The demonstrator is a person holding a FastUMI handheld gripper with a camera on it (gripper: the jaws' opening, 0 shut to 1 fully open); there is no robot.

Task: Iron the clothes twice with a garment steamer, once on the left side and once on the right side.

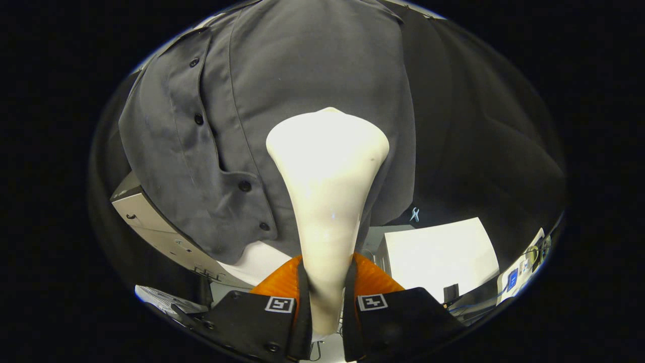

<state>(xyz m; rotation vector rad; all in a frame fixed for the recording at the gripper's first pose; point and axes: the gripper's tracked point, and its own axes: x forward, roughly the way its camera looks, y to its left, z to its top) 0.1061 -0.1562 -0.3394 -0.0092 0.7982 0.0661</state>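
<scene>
Right now the claw [326, 297] is clamped on the steamer [327, 186], with its 2 fingers pressing the narrow handle from either side. The steamer is a pale cream colour, slim where the fingers grip it and flaring out to a broad rounded head well ahead of them. That head sits against the front of a grey shirt [302, 75], which hangs upright just beyond it; whether the head actually touches the cloth cannot be told for sure, though it looks very close.

The shirt has a button strip running down its left part, with several dark buttons [198, 119] along it. The hem there curls outward, and the steamer head lies to the right of that strip, on the plain panel of cloth. To the right of the shirt hangs dark cloth [484, 131], the wall of the booth.

Below the shirt's hem a white desk [443, 252] shows, on the right of the fingers. A light grey box [151, 222] stands at a slant below the shirt on the left. Far to the right, at the desk's edge, sits a small device with blue cables [519, 275], too small to make out further.
</scene>
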